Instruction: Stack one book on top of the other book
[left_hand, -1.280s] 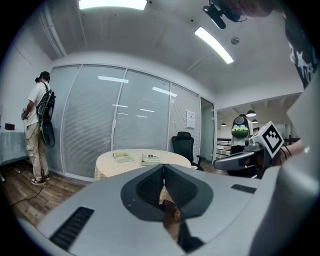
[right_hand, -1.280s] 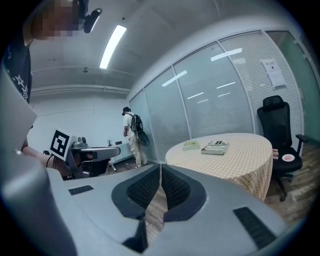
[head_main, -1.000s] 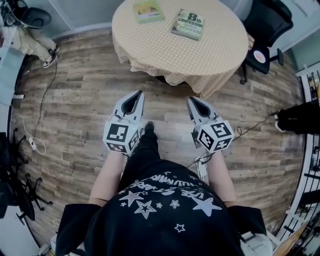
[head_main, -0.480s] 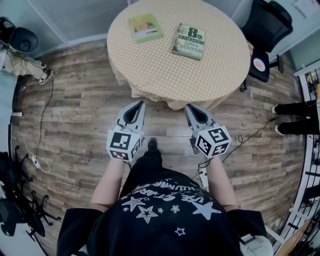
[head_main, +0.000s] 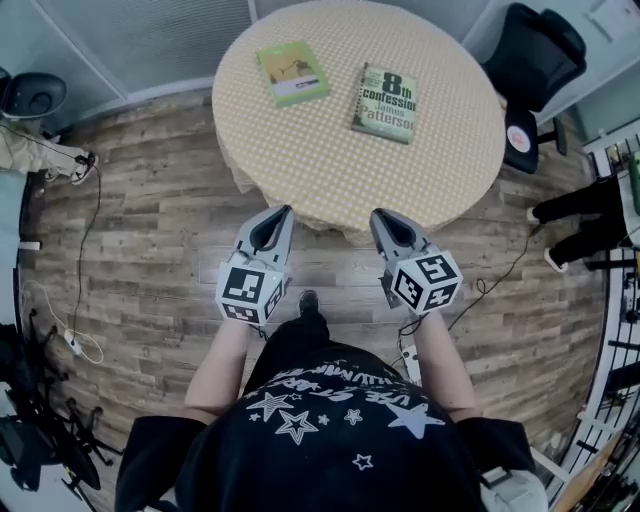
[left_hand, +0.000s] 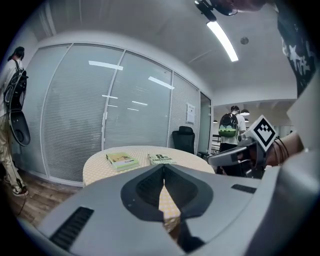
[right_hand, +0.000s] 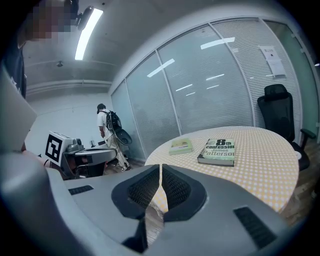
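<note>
Step in hand: the approach, with neither book taken up yet.

- Your left gripper has its jaws pressed together and empty, just short of the near edge of the table.
- The green book lies flat near the far-left edge.
- The Patterson book lies flat by the middle of the far edge, apart from the green one.
- Your right gripper is likewise closed on nothing.

Next, probably: open one pair of jaws, reach across, and take a book by its edge.

The head view gives you the gap between the books. Only the gripper views show the meeting jaws and the glass wall.
</note>
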